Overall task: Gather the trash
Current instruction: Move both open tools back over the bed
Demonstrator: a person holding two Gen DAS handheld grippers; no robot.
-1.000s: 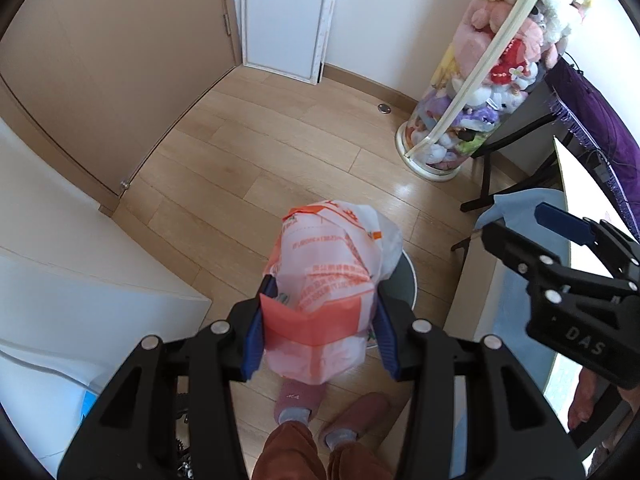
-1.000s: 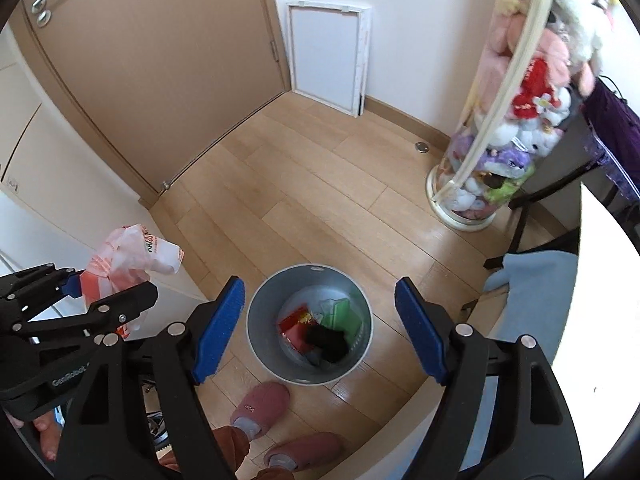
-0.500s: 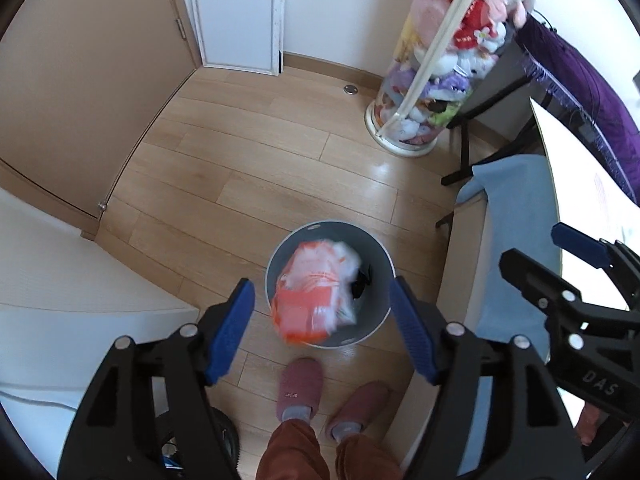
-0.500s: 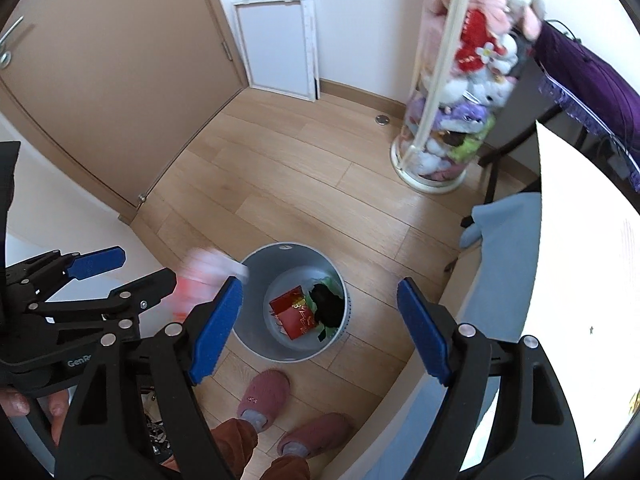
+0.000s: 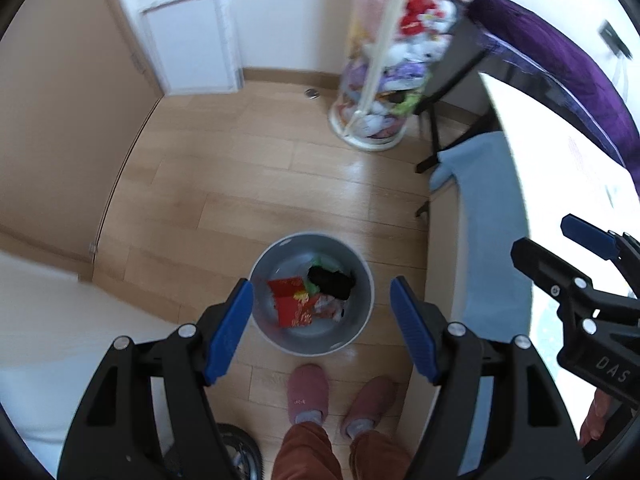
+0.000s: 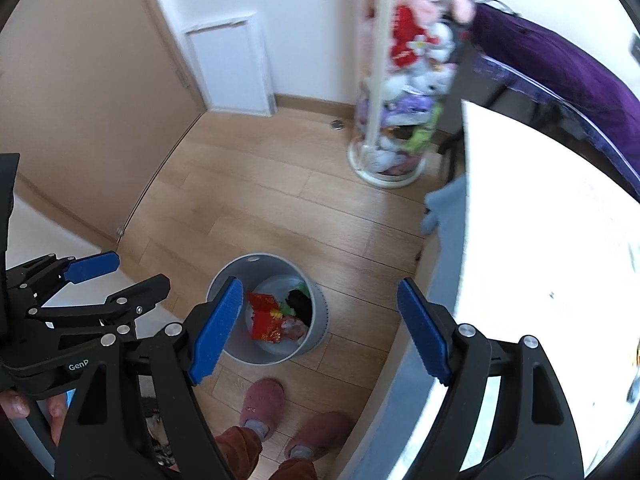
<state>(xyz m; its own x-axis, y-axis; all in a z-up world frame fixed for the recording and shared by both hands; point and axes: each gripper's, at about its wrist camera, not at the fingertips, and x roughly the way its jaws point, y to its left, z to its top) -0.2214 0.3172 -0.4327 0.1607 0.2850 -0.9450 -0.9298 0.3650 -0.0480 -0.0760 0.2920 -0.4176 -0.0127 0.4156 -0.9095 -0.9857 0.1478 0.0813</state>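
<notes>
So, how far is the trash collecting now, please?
Done: the grey bin on the floor holds red wrappers, a black item and a pale crumpled piece. In hand: nothing; the left claw and right claw are open and empty. Left: no loose trash shows on the visible floor.

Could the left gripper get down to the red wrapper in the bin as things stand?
Probably yes: the left gripper is open and empty above the uncovered bin, and the red wrapper lies on top with nothing over it.
</notes>
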